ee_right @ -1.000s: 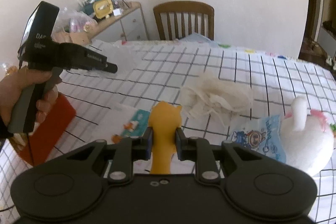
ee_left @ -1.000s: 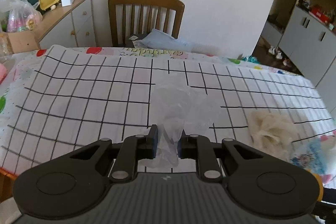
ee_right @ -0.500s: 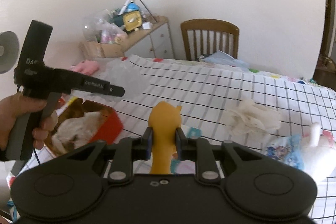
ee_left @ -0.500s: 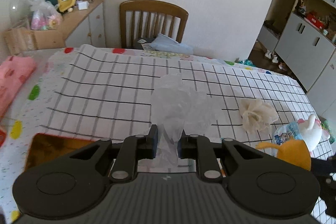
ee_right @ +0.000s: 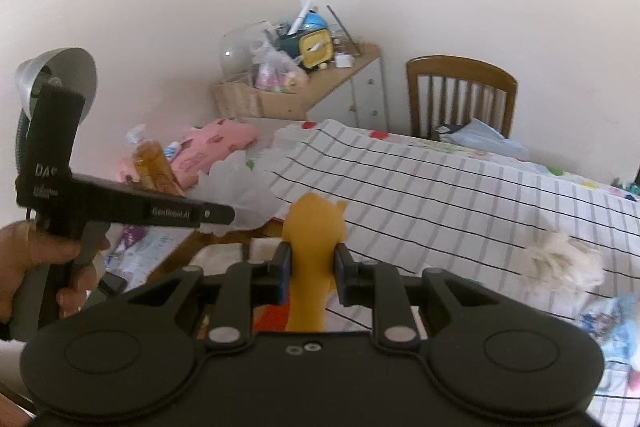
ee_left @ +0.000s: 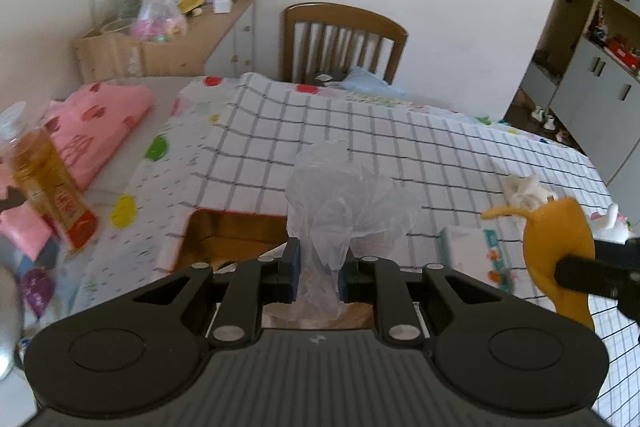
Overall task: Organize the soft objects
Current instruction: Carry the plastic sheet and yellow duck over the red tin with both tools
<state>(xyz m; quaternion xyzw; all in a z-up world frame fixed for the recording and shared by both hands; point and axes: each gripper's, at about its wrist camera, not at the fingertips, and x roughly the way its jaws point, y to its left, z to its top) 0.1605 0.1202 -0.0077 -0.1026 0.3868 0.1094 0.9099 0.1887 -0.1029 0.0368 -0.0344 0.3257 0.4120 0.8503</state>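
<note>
Left gripper [ee_left: 318, 273]: black fingers pinched tight on a crumpled translucent white plastic bag [ee_left: 344, 195]. The film is thin and wrinkled, gathered to a narrow neck between the blue pads and ballooning into a puffy fan above them. It is held aloft over the orange-brown open box [ee_left: 236, 233], my landmark here.

Right gripper [ee_right: 310, 273]: clamped on a smooth mustard-yellow soft toy [ee_right: 314, 235], a rounded, elongated body with a small pointed nub at the top. From the left wrist view the same toy [ee_left: 558, 251] hangs off to the right of the box, clear of the cloth.

The box sits at the near left corner of the white black-grid tablecloth [ee_left: 400, 155]. Its contents look pale and soft, but the grippers hide most of them, so I cannot tell what lies inside.

Beyond the box to the right, on the cloth: a fluffy cream fabric puff [ee_right: 562, 261], frayed and ragged at the edges. Just right of the box, a flat printed tissue packet [ee_left: 472, 253].

Left of the box: an amber liquid bottle [ee_left: 48, 187], clear plastic, and a folded pink patterned cloth [ee_left: 100, 123].
</note>
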